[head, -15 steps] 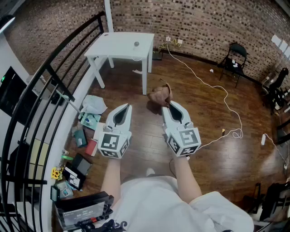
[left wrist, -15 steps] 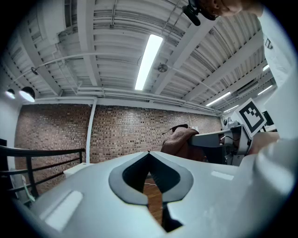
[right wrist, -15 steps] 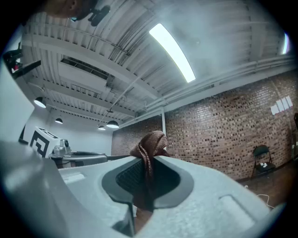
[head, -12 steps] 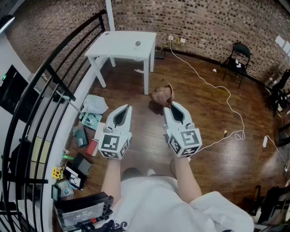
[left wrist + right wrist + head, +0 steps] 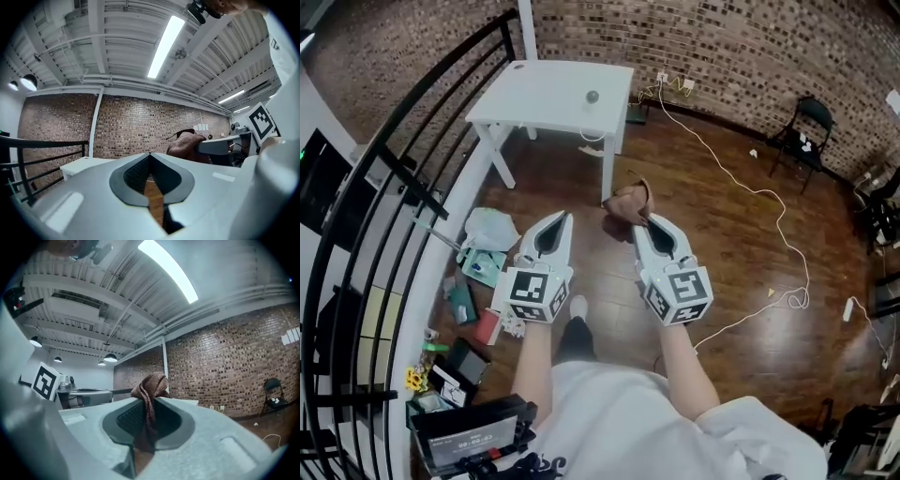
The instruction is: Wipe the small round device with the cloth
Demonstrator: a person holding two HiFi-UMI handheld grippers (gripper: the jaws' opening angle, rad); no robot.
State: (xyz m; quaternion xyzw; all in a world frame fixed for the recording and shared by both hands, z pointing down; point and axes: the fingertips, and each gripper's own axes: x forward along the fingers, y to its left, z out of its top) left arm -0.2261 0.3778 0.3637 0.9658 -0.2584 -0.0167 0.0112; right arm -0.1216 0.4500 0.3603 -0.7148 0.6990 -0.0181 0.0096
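A brown cloth (image 5: 630,200) is pinched in my right gripper (image 5: 647,219), bunched above its tips; in the right gripper view the cloth (image 5: 150,390) hangs down between the shut jaws. My left gripper (image 5: 559,217) is shut with nothing in it, level with the right one. The small round device (image 5: 592,97) sits on the white table (image 5: 544,94), well ahead of both grippers. In the left gripper view the jaws (image 5: 151,157) meet, and the cloth (image 5: 185,143) shows to the right.
A black railing (image 5: 412,187) runs along the left. Loose items and bags (image 5: 483,253) lie on the wooden floor by it. A white cable (image 5: 750,197) trails across the floor at right, near a black folding chair (image 5: 811,127). The person's feet show below the grippers.
The view has moved forward: the table and device sit a little nearer and more central. Both grippers keep their pose, the cloth still in the right one.
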